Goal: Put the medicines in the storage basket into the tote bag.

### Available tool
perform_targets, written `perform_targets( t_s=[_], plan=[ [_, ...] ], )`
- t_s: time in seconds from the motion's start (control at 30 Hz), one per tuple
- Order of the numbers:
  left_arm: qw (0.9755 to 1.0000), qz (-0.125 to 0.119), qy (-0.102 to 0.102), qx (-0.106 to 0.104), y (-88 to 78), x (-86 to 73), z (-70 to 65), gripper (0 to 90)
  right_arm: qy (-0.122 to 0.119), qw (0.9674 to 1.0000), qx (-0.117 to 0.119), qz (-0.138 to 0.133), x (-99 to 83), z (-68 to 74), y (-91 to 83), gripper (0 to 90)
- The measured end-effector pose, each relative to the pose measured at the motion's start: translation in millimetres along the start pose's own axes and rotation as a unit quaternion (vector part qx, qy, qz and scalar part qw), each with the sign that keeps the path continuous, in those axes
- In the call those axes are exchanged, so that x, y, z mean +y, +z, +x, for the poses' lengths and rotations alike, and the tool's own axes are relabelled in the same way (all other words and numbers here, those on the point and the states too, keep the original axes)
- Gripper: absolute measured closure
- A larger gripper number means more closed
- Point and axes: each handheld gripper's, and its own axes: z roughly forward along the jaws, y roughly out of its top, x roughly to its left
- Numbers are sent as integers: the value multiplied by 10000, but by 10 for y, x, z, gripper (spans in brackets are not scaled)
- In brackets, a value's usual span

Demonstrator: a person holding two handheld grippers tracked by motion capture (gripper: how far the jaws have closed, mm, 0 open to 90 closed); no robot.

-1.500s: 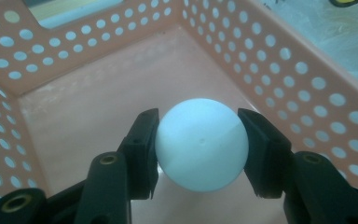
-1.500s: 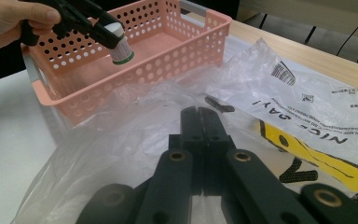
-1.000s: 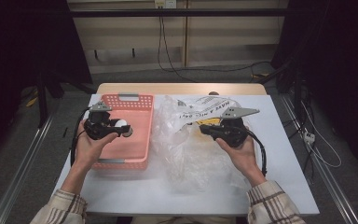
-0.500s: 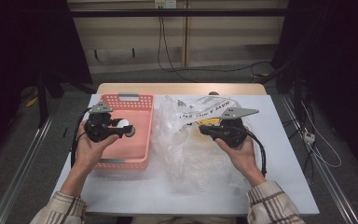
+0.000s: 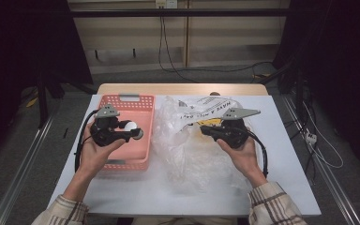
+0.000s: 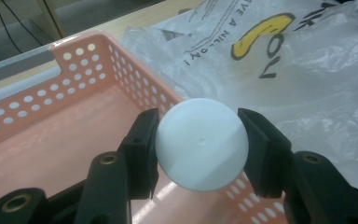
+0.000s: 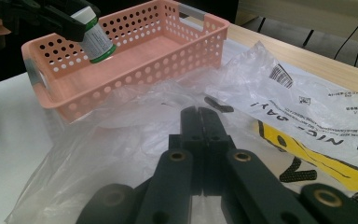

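My left gripper (image 5: 133, 132) is shut on a small bottle (image 5: 131, 126) with a white cap and hangs over the pink perforated basket (image 5: 126, 99). In the left gripper view the round cap (image 6: 200, 143) sits squeezed between both black pads. From the right gripper view the bottle (image 7: 95, 39) shows a white label with a green band and tilts above the basket (image 7: 135, 60). My right gripper (image 5: 206, 129) is shut with nothing in it, its tips (image 7: 199, 114) resting over the crumpled clear plastic bag (image 5: 192, 154).
The bag (image 7: 307, 112), printed in black and yellow, spreads across the middle of the white table (image 5: 286, 178). The basket stands at the left, touching the bag's edge. Dark floor and cables lie beyond the far edge.
My left gripper has drifted a little to the right over the basket with the bottle in it. The right hand has stayed still.
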Motion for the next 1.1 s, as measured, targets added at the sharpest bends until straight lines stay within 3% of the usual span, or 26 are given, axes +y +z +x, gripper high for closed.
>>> perform_targets(
  t_s=[0.73,0.87,1.1],
  plan=[
    [9985,-312,277,-343,-92,131,-373,512,-16,10000,2,21,-8,6,19,900],
    [9980,-416,309,-366,-165,162,-410,511,-29,10000,1,-10,-4,6,11,900],
    [9963,-505,448,-535,-137,192,-562,511,-31,10000,-1,-1,-3,8,14,900]
  ],
)
